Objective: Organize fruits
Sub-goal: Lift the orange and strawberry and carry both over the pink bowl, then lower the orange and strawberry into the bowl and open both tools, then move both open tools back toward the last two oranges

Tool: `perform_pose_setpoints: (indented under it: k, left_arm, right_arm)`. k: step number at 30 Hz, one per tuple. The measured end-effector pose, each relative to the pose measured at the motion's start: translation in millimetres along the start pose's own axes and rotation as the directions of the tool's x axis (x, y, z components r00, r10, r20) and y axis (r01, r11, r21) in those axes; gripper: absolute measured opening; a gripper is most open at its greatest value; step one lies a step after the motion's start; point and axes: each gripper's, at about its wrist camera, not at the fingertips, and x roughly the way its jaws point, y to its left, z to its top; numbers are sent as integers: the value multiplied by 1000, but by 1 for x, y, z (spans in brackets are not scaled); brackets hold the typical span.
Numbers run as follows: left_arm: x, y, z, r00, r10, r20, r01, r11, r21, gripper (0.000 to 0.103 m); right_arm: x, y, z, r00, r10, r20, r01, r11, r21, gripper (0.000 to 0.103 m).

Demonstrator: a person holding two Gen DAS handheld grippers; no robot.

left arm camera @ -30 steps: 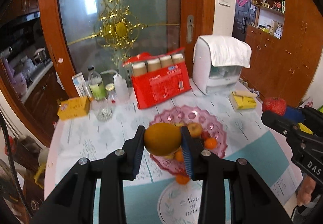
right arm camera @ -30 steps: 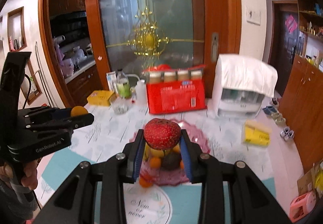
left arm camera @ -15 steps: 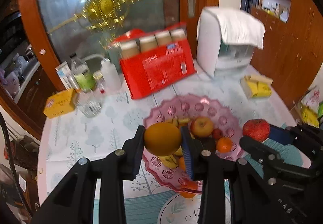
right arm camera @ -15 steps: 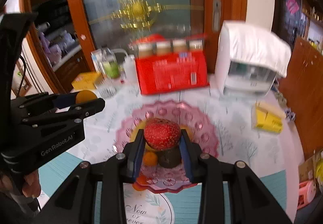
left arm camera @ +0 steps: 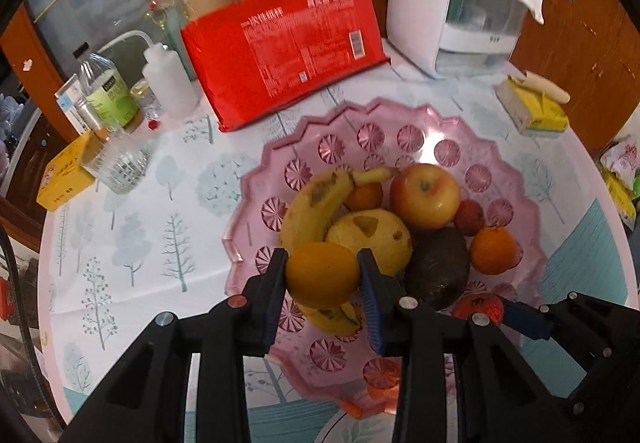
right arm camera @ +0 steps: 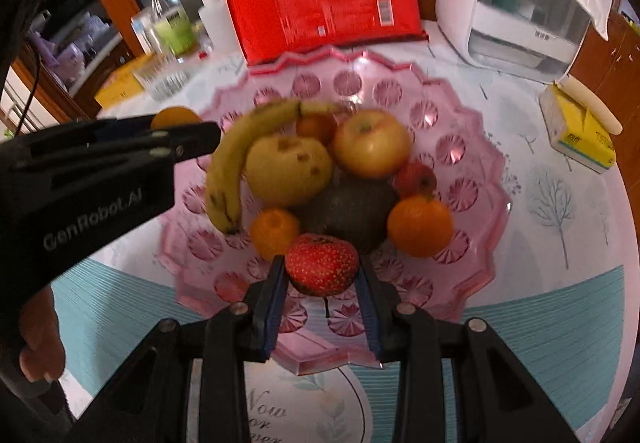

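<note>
A pink scalloped fruit bowl (left arm camera: 424,127) (right arm camera: 480,163) sits on the table and holds a banana (left arm camera: 312,203), a yellow pear (left arm camera: 384,235), an apple (left arm camera: 424,195), a dark avocado (left arm camera: 440,267) and small oranges. My left gripper (left arm camera: 323,275) is shut on an orange (left arm camera: 323,273) just above the bowl's near left side. My right gripper (right arm camera: 322,271) is shut on a red speckled fruit (right arm camera: 322,263) low over the bowl's near rim. In the right wrist view the left gripper (right arm camera: 176,123) shows at the left.
Behind the bowl stand a red pack of jars (left arm camera: 280,43), a white appliance (left arm camera: 448,3), bottles (left arm camera: 112,91) and a glass (left arm camera: 116,163). Yellow boxes lie at left (left arm camera: 64,175) and right (left arm camera: 532,111). A round placemat (right arm camera: 304,411) lies in front.
Both grippers have moved forward and down from high over the table to close above the bowl, each still holding its fruit.
</note>
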Motion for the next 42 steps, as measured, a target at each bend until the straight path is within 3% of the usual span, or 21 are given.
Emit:
perform_pose_setpoints:
  k: [7,9,11,13,15,26,42]
  left_arm:
    - [14,-7,-3,999,-20,-26,20,999,26,35]
    - [15,-8,-3,999,-24,-29,25,999,31,47]
    - [11,-9,-5,1000,-5,-9,5,999,33,72]
    - [3,-8,-6,1000,13,23,-14,999,32,78]
    - [-1,-6,-6,1000,14,26,-14,1000,28,78]
    - [-35,6,-10,998,28,57,-26,999,-26,79]
    - [-126,10,-38,984,75,159,-63,995,-77,80]
  right_arm:
    - [8,-8,2,1000,8,-19,-7,999,34,35]
    - [9,-10,3,1000,14,-25,-13,999,45,36]
    - [8,-12,2,999,31,-19,-30,998,62,36]
    - [4,-13,2,999,40,-5,-39,997,65,41]
    - [0,-12,2,1000,30,5,-30,998,59,45]
    - [-25,-8,0,998,34,60,-37,998,41,46]
    - [-100,-9,-19,984,19,180,-31,998,61,46]
